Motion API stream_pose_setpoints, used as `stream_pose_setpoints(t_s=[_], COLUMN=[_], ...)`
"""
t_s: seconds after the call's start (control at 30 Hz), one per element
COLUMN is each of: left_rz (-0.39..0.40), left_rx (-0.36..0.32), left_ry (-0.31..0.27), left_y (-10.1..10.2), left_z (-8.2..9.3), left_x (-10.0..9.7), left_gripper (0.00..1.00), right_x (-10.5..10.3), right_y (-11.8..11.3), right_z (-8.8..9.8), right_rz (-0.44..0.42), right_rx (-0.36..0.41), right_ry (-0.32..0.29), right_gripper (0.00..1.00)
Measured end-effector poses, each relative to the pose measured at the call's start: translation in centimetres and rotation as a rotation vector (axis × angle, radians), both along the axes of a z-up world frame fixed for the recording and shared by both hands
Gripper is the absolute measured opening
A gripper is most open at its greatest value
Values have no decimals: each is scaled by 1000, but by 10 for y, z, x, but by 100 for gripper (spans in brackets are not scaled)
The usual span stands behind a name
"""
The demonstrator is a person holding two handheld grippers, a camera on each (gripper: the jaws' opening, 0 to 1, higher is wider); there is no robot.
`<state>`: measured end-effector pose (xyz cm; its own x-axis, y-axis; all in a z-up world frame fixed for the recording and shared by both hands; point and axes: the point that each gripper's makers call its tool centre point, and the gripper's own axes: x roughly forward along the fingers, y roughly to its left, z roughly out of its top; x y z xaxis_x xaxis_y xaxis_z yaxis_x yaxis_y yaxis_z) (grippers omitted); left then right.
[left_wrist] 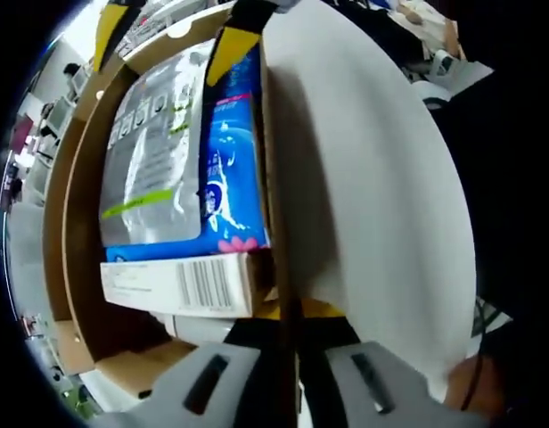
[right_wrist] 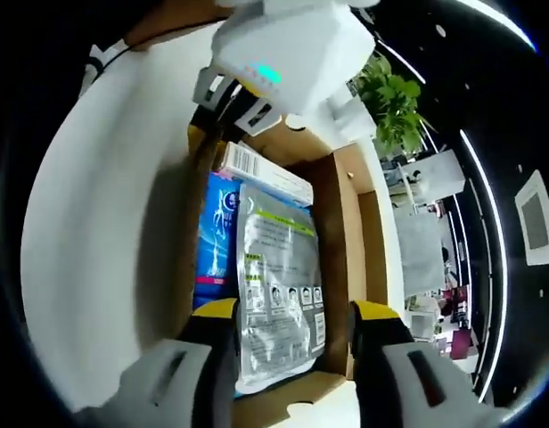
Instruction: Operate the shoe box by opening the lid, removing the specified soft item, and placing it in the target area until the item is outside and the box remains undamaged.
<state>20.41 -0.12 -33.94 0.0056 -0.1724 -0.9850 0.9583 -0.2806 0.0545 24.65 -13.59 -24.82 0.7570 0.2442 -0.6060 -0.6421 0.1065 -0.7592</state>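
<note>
left gripper view: left gripper [left_wrist: 288, 357] at the bottom, grey jaws with yellow tips clenched on the raised white lid [left_wrist: 372, 196] of the shoe box [left_wrist: 74, 267], lid edge running up between the jaws. lid stands open, white inner face turned to the right of this view. box interior is brown cardboard. inside it a silver-grey soft pouch [left_wrist: 150, 160] with a green stripe lies beside a blue packet [left_wrist: 230, 152]; a small white carton with a barcode [left_wrist: 181, 285] sits at the near end, touching both. the other gripper's yellow-tipped jaws come in at the top, over the far end of the pouch.

right gripper view: right gripper [right_wrist: 288, 334] at the bottom, yellow-tipped jaws apart on either side of the near end of the silver-grey soft pouch [right_wrist: 279, 276]; cannot tell if they touch it, looks released. pouch still inside the shoe box [right_wrist: 368, 232], blue packet [right_wrist: 219, 236] at its left, white carton [right_wrist: 266, 174] at the far end. lid [right_wrist: 105, 232] stands up at left. left gripper [right_wrist: 288, 53] at the top, on the lid edge. green plant [right_wrist: 395, 98] beyond the box.
</note>
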Motion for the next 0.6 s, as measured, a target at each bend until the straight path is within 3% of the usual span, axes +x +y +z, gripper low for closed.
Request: stream_pose_setpoints(t_s=[0.47,0.6], left_rz=[6,9], left_rx=[-2,-1], left_ry=[2,-1], left_y=[0,0], left_z=[-1,0], left_x=[1,2], left_gripper=[3,3], right_x=[5,12], right_y=[4,4], right_z=[23,25], right_rz=[24,26], right_rx=[-65,-72], right_ry=[-177,-196], right_gripper=[52,52])
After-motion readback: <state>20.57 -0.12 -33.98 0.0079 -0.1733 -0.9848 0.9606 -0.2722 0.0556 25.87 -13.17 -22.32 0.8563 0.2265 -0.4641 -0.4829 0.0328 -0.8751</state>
